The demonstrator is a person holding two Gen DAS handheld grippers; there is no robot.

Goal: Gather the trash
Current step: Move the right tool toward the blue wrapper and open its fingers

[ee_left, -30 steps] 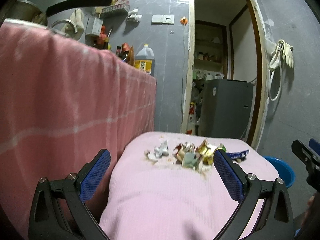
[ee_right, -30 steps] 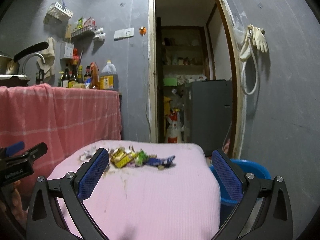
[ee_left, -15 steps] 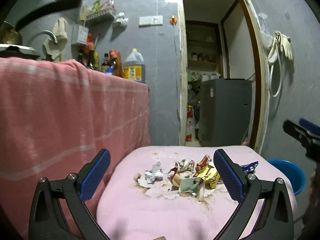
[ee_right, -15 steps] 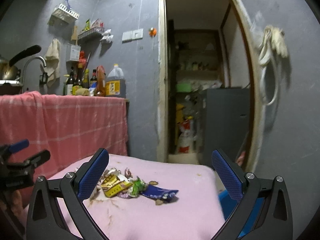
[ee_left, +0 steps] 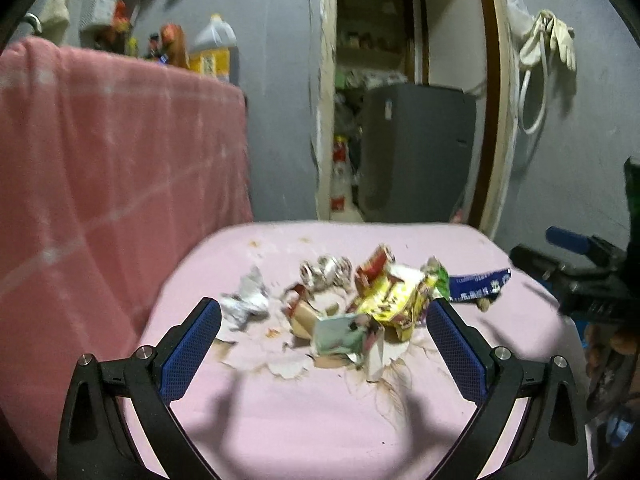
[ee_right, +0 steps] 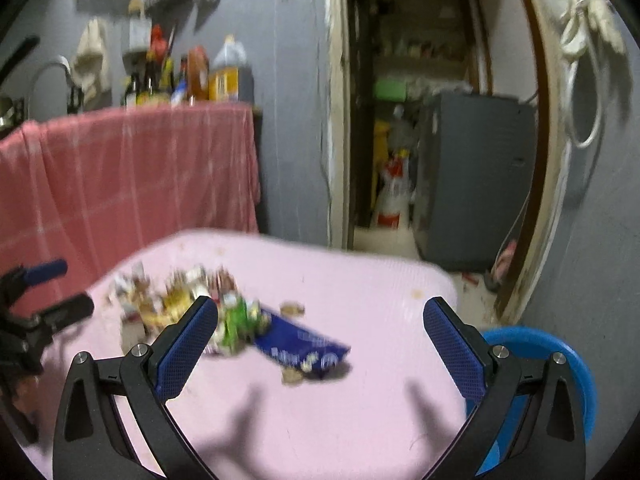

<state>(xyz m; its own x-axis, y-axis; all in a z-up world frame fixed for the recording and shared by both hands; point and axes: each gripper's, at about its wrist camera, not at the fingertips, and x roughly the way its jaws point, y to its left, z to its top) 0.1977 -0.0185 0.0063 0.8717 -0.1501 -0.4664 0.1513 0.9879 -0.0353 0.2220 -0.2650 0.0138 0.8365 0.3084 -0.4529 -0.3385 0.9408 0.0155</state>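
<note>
- Left gripper (ee_left: 323, 342): fingers spread wide, empty, over the pink-covered table (ee_left: 304, 432).
- Right gripper (ee_right: 320, 342): fingers spread wide, empty.
- Trash pile (ee_left: 360, 304): mid-table, nearer the far edge; blue wrapper (ee_right: 302, 346) at its right end.
- Blue basin (ee_right: 568, 364): beside the table's right edge.

Home kitchen: oil jug (ee_right: 229, 68) and sauce bottles (ee_right: 150, 80) upper left, tap (ee_right: 48, 76) at left, rubber gloves (ee_left: 554, 40) hung upper right.

Motion blur smears the trash pile (ee_right: 188, 304), and the blue basin (ee_right: 560, 360) seems partly hidden behind the table.
</note>
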